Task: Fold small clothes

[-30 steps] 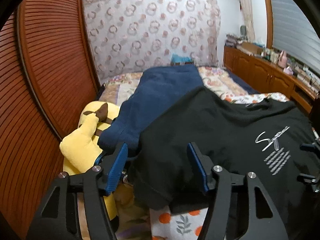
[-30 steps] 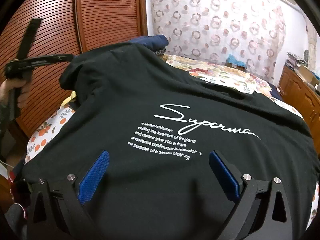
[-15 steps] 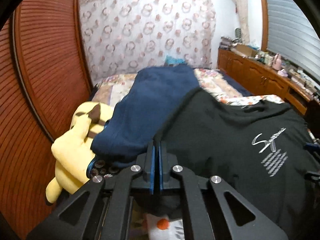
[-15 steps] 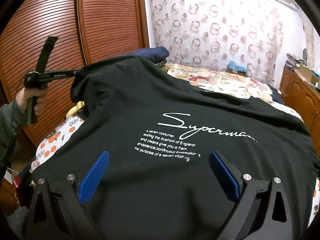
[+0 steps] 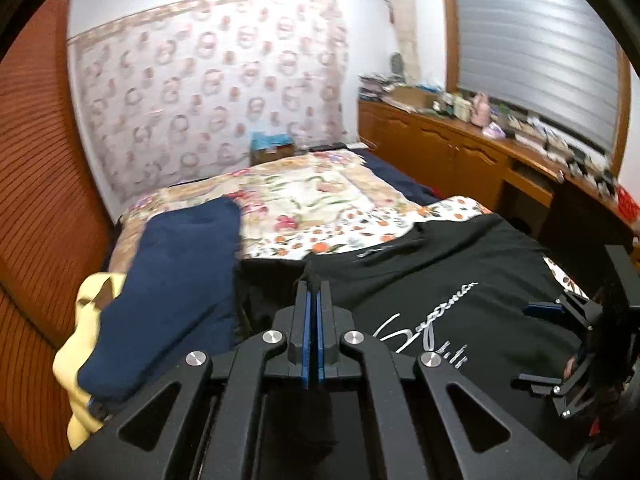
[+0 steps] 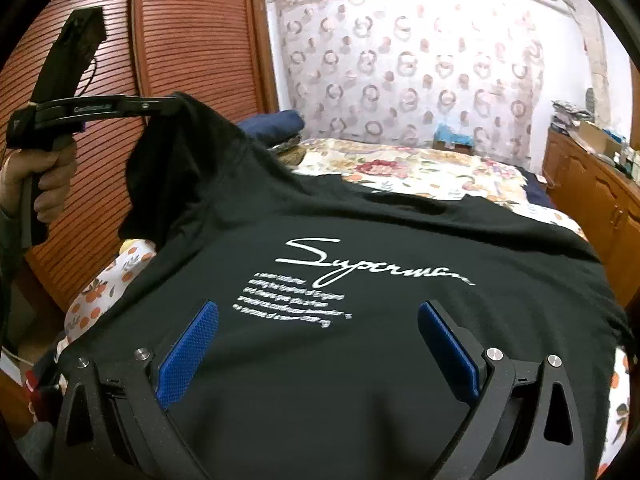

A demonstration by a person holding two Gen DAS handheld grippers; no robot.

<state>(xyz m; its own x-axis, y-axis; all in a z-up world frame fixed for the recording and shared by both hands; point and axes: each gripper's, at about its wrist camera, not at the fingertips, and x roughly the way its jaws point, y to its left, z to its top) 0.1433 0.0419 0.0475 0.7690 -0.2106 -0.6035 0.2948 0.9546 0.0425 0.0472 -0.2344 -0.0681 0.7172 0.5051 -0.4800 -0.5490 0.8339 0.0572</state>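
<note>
Pinching a sleeve edge of the black T-shirt (image 6: pixel 360 216) between closed pads, the left gripper (image 5: pixel 313 292) holds that corner raised above the bed (image 5: pixel 320 196). Its remaining cloth lies spread flat beneath the right gripper (image 6: pixel 320 344), whose jaws stand wide and empty over the white lettering.

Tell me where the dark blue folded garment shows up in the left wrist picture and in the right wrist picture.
Left wrist view: the dark blue garment fills the lower left, lying on the bed beside the black T-shirt, partly over a yellow plush toy.
Right wrist view: only a small piece of it peeks above the lifted shirt, upper centre-left, near the wooden slatted door.
Shared landmark: the ring-patterned curtain behind the bed.
</note>
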